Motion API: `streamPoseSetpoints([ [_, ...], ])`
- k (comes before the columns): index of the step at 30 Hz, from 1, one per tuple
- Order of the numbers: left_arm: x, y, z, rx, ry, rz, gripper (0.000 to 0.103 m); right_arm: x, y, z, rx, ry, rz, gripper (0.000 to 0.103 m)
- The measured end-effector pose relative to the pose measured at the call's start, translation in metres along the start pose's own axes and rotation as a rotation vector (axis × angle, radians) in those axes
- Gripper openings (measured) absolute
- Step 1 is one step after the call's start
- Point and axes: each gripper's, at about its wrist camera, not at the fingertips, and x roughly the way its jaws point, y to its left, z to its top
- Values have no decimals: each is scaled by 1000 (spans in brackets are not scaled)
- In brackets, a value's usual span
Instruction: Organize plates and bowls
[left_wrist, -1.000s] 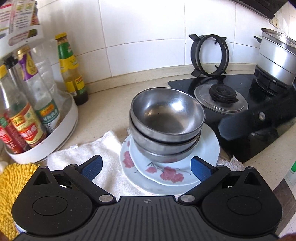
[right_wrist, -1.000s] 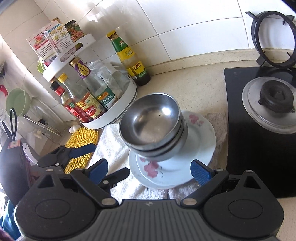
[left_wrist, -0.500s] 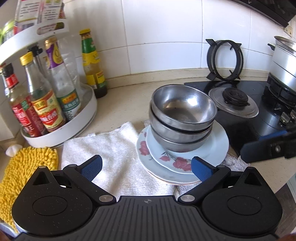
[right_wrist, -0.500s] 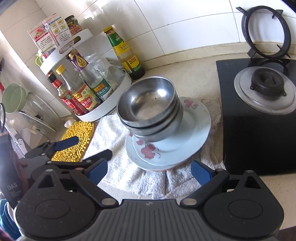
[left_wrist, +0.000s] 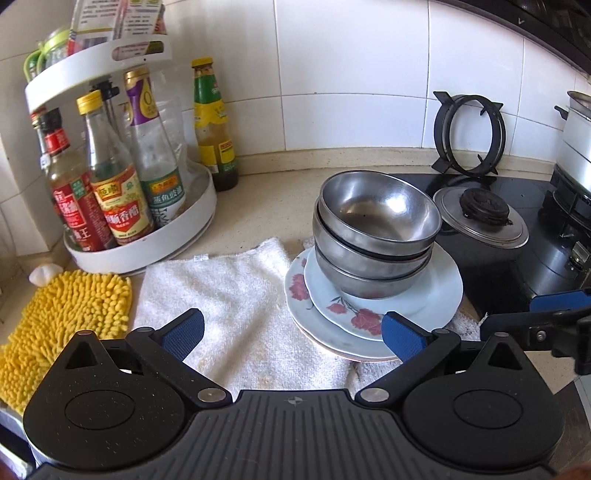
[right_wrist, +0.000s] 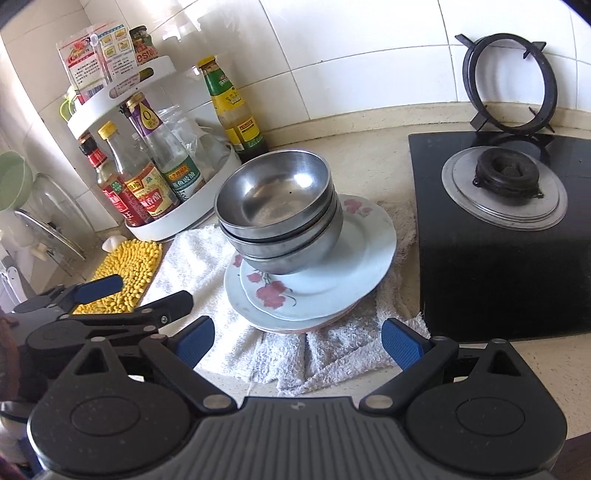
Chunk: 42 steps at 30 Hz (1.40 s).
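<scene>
Three steel bowls (left_wrist: 376, 229) (right_wrist: 277, 206) sit nested on a stack of flowered white plates (left_wrist: 439, 295) (right_wrist: 365, 254), which rests on a white towel (left_wrist: 236, 295) (right_wrist: 332, 350). My left gripper (left_wrist: 291, 332) is open, low over the towel and short of the plates' near-left rim. My right gripper (right_wrist: 297, 338) is open too, hovering over the towel's front edge, nothing between its fingers. The left gripper's fingers (right_wrist: 99, 288) show at the left in the right wrist view; the right gripper's fingers (left_wrist: 546, 314) show at the right in the left wrist view.
A white two-tier rack (left_wrist: 184, 218) (right_wrist: 207, 184) of sauce bottles stands at the back left, a lone bottle (left_wrist: 214, 122) beside it. A yellow mop pad (left_wrist: 62, 314) lies left. The black gas hob (right_wrist: 498, 236) is to the right, with a steel pot (left_wrist: 576, 144).
Both grippers have drawn back and away from the stack, the left one shifting leftward. The bowls and plates have not moved. Each gripper now shows in the other's view.
</scene>
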Motion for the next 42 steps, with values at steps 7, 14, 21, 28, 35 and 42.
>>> streamPoseSetpoints([
  [7, -7, -4, -5, 0, -10, 50, 103, 2, 2, -6, -17, -30, -61, 103],
  [14, -12, -5, -10, -25, -14, 35, 103, 10, 6, -10, -27, -51, -105, 103],
  [21, -16, -4, -11, -49, -22, 58, 102, 11, 4, -10, -5, -63, -93, 103],
  [28, -18, -1, -10, -67, -28, 61, 102, 13, 5, -8, -8, -59, -78, 103],
  [35, -21, -1, -10, -53, -52, 73, 100, 13, 8, -5, -23, -61, -68, 103],
  [42, -25, 0, -9, -50, -72, 94, 100, 13, 10, -4, -37, -65, -66, 103],
])
